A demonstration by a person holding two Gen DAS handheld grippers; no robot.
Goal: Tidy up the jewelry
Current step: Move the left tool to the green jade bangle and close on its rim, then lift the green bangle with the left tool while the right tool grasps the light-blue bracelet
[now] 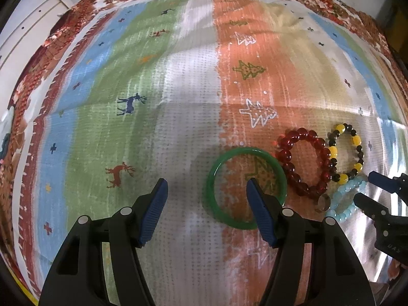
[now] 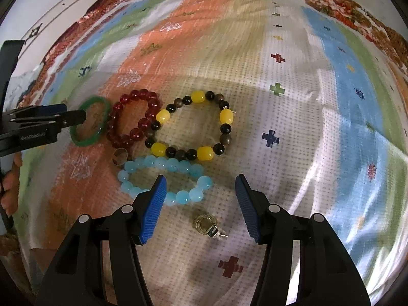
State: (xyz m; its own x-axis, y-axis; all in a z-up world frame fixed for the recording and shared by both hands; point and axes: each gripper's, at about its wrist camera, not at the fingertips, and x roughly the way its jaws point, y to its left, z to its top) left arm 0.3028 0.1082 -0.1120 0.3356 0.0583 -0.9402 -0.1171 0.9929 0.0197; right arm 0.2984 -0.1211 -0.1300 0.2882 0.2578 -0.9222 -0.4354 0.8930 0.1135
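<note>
A green bangle [image 1: 213, 191] lies flat on the striped cloth [image 1: 178, 102]. My left gripper [image 1: 206, 186] hovers open over it, one fingertip above the ring's inside and its left rim between the fingers. To its right lie a red bead bracelet [image 1: 288, 153], a yellow-and-black bead bracelet [image 1: 334, 153], a small silver ring [image 1: 322, 201] and a pale blue bead bracelet [image 2: 163, 164]. My right gripper [image 2: 200, 181] stands open above the blue bracelet's near right part. A small gold ornament [image 2: 205, 223] lies on the cloth below and between its fingers.
The cloth [image 2: 293, 127] runs wide and bare to the right of the jewelry, and to the left and beyond it in the left wrist view. White furniture [image 1: 30, 25] stands past the far left edge. A hand [image 2: 10, 178] shows at the left.
</note>
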